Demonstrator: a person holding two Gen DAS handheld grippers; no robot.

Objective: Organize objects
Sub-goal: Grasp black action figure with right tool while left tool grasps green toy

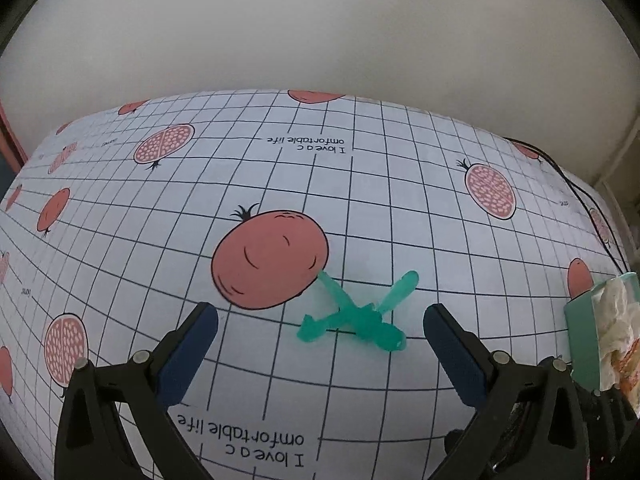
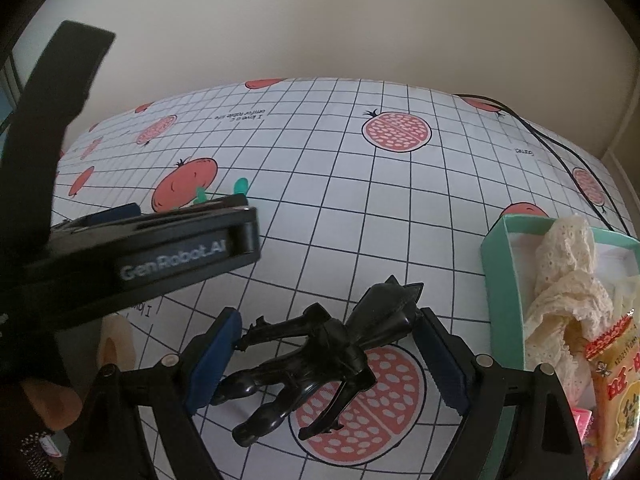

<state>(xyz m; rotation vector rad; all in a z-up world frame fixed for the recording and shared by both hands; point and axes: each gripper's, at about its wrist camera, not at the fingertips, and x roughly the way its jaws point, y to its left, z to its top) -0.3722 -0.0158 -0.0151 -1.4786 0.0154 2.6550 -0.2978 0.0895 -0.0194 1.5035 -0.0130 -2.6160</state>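
Observation:
A translucent green plastic figure [image 1: 356, 314] lies flat on the grid tablecloth, just ahead of and between the tips of my left gripper [image 1: 320, 332], which is open and not touching it. In the right wrist view only its green tips [image 2: 240, 186] show behind the left gripper's body [image 2: 160, 248]. A black toy figure with a cape [image 2: 320, 356] lies on a pomegranate print, between the blue pads of my right gripper [image 2: 326, 354]. That gripper is open, its pads on either side of the figure with gaps left.
A mint-green open box [image 2: 500, 280] at the right holds cream lace cloth [image 2: 568, 280] and a snack packet [image 2: 616, 380]; it also shows as the box [image 1: 580, 340] at the right edge. A black cable [image 2: 560, 152] runs along the table's far right. A wall stands behind the table.

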